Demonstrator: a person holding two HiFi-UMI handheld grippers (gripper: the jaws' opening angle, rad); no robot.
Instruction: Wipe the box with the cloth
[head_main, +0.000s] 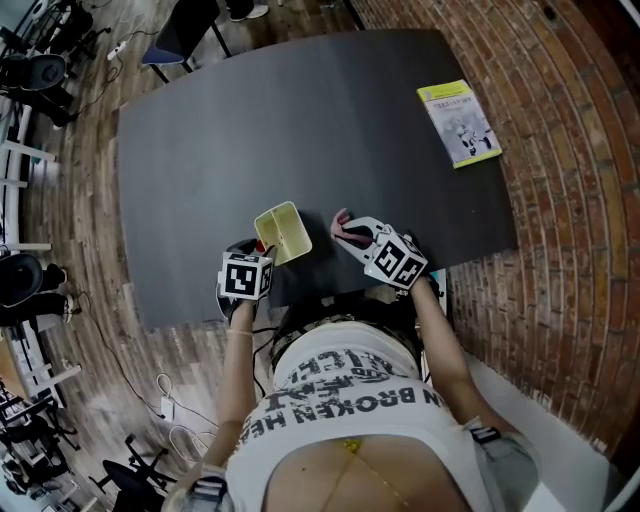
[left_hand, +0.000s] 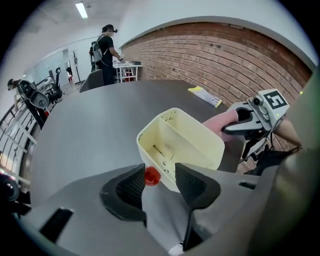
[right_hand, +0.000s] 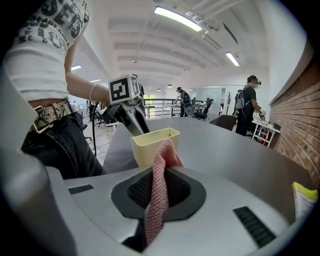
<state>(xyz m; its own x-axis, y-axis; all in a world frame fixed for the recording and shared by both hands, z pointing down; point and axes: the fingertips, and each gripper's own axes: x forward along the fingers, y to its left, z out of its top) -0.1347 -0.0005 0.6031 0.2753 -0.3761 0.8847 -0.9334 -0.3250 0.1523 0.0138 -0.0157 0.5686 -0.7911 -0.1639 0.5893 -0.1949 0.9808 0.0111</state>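
Knitted cloth, smooth plastic box

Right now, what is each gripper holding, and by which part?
Right gripper: pink knitted cloth, pinched mid-length, one end poking past the jaws. Left gripper: open, holding nothing.

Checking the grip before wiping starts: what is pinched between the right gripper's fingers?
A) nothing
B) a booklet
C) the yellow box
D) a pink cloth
D: the right gripper view shows the pink cloth pinched between the fingers of the right gripper, with the yellow box standing free beyond.
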